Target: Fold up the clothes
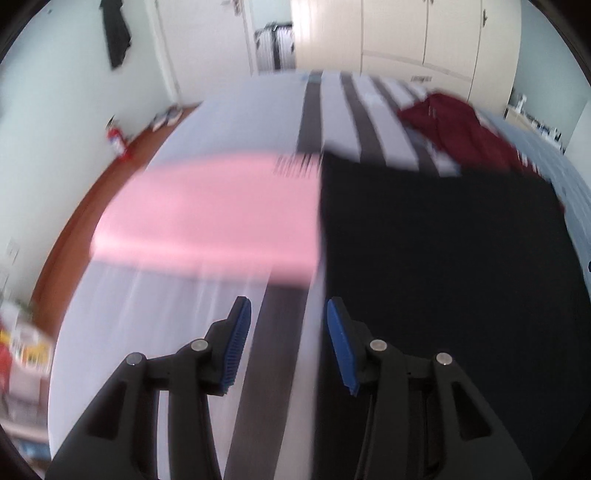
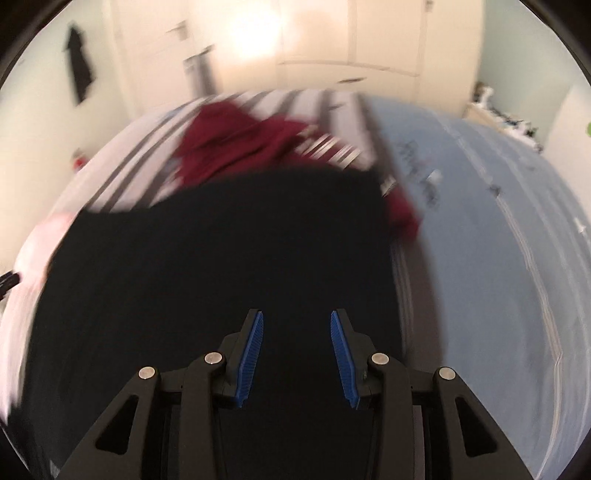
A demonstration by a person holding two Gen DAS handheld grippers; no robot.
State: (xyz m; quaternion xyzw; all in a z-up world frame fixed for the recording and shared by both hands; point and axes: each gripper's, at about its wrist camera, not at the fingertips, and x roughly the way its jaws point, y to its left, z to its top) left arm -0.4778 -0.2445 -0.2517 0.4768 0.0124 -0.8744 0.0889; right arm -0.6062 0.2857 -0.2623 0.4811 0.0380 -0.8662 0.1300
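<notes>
Jaws on both the left gripper (image 1: 289,314) and right gripper (image 2: 296,323) stand partly apart, empty, probably done flattening the black garment (image 2: 221,258) on the bed (image 1: 229,122).

Left hand-held gripper (image 1: 289,345) & right (image 2: 296,358) seemingly agape, empty

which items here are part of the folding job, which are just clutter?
Job:
black garment, spread flat on the bed
pink garment, beside it
maroon garment, crumpled further back
left gripper and right gripper, both open and empty

Lying about:
fire extinguisher on the floor
dark clothing hanging on the wall
wardrobe
</notes>
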